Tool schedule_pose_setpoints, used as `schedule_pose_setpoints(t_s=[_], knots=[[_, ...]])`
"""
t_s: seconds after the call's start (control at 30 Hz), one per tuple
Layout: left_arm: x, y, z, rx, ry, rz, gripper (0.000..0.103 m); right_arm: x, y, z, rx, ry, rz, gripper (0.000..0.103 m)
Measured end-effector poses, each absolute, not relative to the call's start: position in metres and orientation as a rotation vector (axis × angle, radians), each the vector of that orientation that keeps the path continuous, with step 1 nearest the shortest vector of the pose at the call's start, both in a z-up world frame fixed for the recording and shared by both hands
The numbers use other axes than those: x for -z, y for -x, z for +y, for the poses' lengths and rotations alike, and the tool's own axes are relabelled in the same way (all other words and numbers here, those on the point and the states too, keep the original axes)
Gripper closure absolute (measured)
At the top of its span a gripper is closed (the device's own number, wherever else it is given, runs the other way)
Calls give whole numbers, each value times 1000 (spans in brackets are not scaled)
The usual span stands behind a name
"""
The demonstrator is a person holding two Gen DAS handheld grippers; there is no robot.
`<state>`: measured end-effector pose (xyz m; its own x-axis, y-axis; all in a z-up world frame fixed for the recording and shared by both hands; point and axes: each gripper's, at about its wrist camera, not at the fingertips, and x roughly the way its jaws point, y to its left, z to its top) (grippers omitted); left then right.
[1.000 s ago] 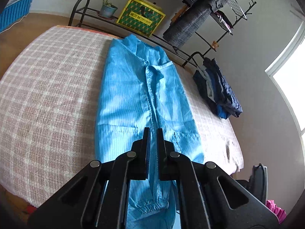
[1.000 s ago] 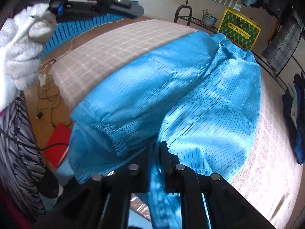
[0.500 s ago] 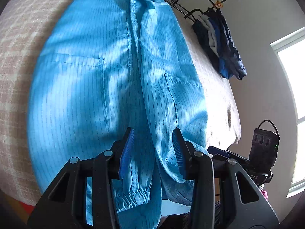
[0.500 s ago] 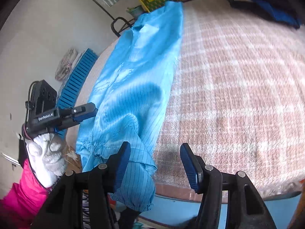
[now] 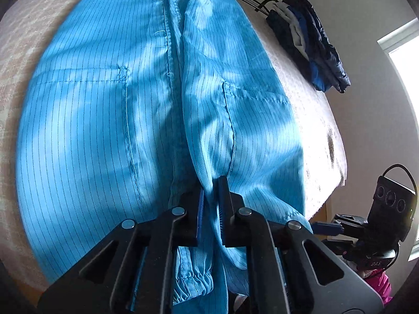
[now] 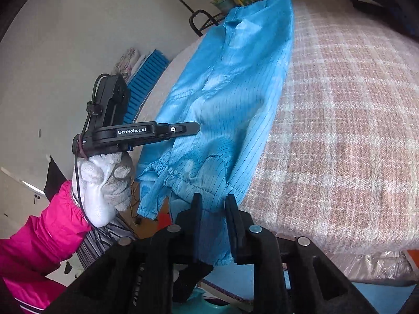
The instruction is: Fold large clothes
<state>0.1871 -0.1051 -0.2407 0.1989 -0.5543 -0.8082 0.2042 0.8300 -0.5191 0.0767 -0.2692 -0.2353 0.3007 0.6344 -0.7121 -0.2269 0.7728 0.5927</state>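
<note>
With the blue striped coat (image 5: 110, 120) lying lengthwise on the checked bed (image 6: 340, 136), barely begun: left gripper (image 5: 210, 204) narrow, pinching the hem; right gripper (image 6: 212, 209) part-open around the near corner.

Blue pinstriped garment (image 5: 104, 130) spread lengthwise over a bed covered by a pink-and-white checked blanket (image 5: 15, 52), its front opening running up the middle and a stitched pocket on either panel. The left gripper (image 5: 209, 204) occupies the lower foreground, its two fingers drawn close together on a raised fold of the right panel's edge, with cloth visible between the blue pads. An elastic cuff (image 5: 193, 282) hangs beneath the gripper. The right gripper (image 5: 324, 228) appears at lower right, beyond the bed's corner, its finger state indistinct. Dark blue clothes (image 5: 311, 47) hang from a rack near the far wall.
</note>
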Motion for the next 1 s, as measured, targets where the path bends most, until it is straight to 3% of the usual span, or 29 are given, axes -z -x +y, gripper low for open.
schedule_pose_setpoints(t_s=[0.03, 0.13, 0.2, 0.3, 0.33, 0.37, 0.4, 0.43, 0.63, 0.67, 0.77, 0.8, 1.0], knots=[[240, -187, -106, 543, 325, 1265, 96, 239, -78, -273, -566, -445, 1133, 55], [240, -186, -105, 544, 316, 1261, 96, 251, -79, -275, -543, -443, 1172, 60], [240, -186, -105, 545, 315, 1261, 96, 257, -75, -265, -576, -424, 1203, 97], [240, -187, -105, 545, 320, 1263, 96, 246, -53, -240, -687, -333, 1199, 98], [240, -187, -105, 548, 321, 1263, 96, 238, -47, -233, -707, -281, 1178, 97], [240, -187, -105, 549, 321, 1263, 96, 231, -42, -231, -708, -252, 1150, 89], [240, -187, -104, 551, 321, 1264, 96, 226, -42, -233, -701, -257, 1133, 70], [240, -187, -104, 551, 319, 1263, 96, 223, -44, -238, -684, -284, 1113, 64], [240, -185, -105, 547, 314, 1261, 97, 242, -85, -284, -473, -456, 1126, 58], [239, -185, -105, 547, 313, 1259, 97, 248, -92, -283, -461, -463, 1141, 59], [237, -185, -109, 550, 316, 1254, 98, 262, -104, -271, -499, -469, 1180, 99], [235, -184, -111, 560, 330, 1251, 98, 261, -105, -266, -484, -434, 1178, 102], [237, -180, -140, 611, 247, 1242, 98, 243, -97, -279, -405, -387, 1141, 103]])
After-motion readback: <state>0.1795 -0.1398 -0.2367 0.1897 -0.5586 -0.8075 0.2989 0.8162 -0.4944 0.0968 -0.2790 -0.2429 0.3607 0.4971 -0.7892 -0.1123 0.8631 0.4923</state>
